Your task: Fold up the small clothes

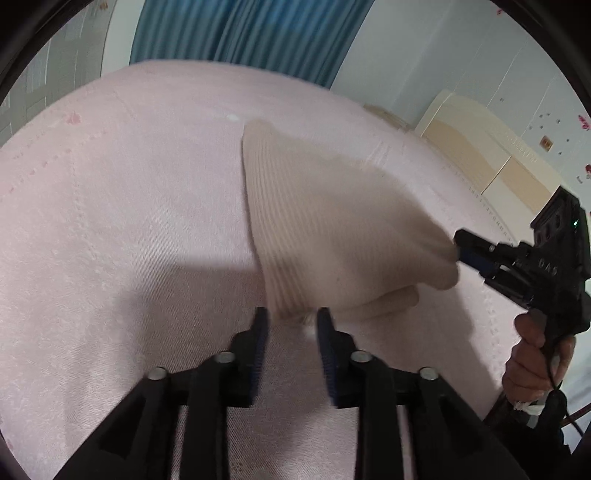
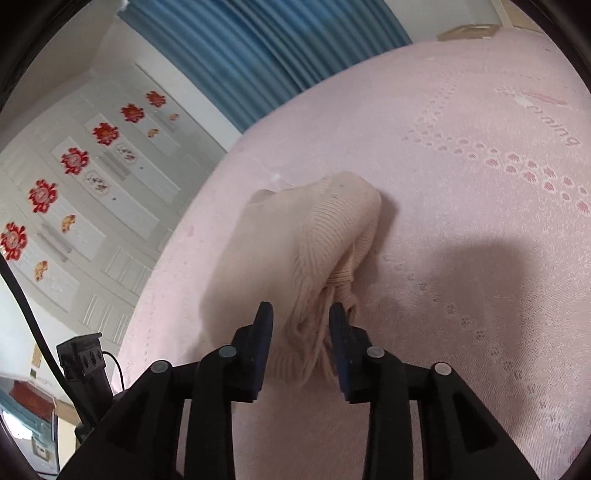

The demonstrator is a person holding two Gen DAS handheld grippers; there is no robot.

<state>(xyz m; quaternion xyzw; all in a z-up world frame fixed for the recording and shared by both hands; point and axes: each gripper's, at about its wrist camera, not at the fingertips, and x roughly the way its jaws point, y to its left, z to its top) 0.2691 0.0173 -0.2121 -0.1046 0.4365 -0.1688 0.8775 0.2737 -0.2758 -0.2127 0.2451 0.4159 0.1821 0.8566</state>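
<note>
A beige ribbed knit garment [image 1: 332, 221] lies bunched in a rough triangle on the pink bed sheet [image 1: 129, 184]. My left gripper [image 1: 291, 317] stands open at the garment's near edge, the cloth just past its fingertips and no pad pressing on it. At the garment's right corner is my right gripper [image 1: 460, 249], held by a hand [image 1: 532, 365]. In the right wrist view the right gripper [image 2: 301, 314] is open, with a gathered fold of the garment [image 2: 303, 236] lying loose between its blue-padded fingers [image 2: 264, 332].
The pink sheet [image 2: 461, 258] spreads wide around the garment. A blue curtain [image 1: 240, 33] hangs behind the bed. A light wooden cabinet [image 1: 480, 155] stands at the right. A white wardrobe with red flower stickers [image 2: 74, 162] stands past the bed's left edge.
</note>
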